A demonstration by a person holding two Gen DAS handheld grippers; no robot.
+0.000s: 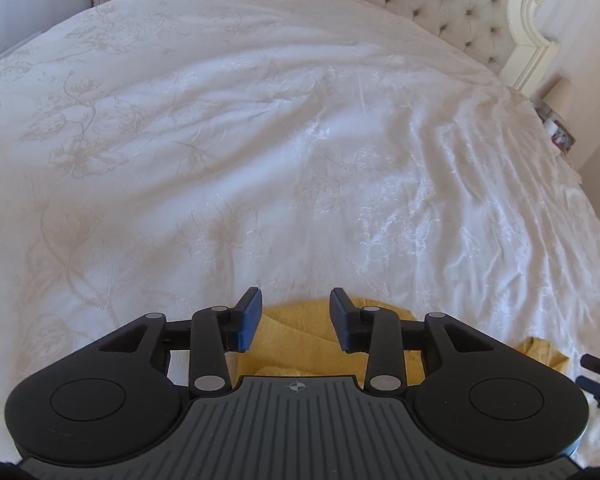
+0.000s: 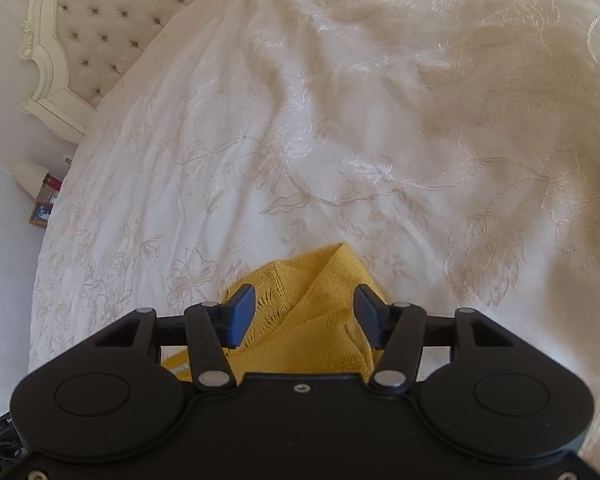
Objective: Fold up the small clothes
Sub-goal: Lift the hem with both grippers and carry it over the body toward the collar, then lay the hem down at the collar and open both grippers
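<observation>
A small mustard-yellow knitted garment (image 1: 300, 340) lies on the white floral bedspread (image 1: 260, 140), just below both grippers. In the left wrist view my left gripper (image 1: 295, 320) is open, its blue pads apart above the yellow knit without pressing it. In the right wrist view the same garment (image 2: 312, 320) shows a folded ribbed edge and a lacy patch; my right gripper (image 2: 305, 316) stands open over it, jaws wide, pads clear of the cloth. Much of the garment is hidden under the gripper bodies. Part of the right gripper shows at the left view's right edge (image 1: 598, 376).
The bedspread (image 2: 340, 140) stretches far ahead, wrinkled. A tufted cream headboard (image 1: 440, 4) stands at the far end. Bedside tables with a lamp (image 2: 30, 176), frames and small items sit beside the bed. The bed's edge drops off at the left (image 2: 32, 300).
</observation>
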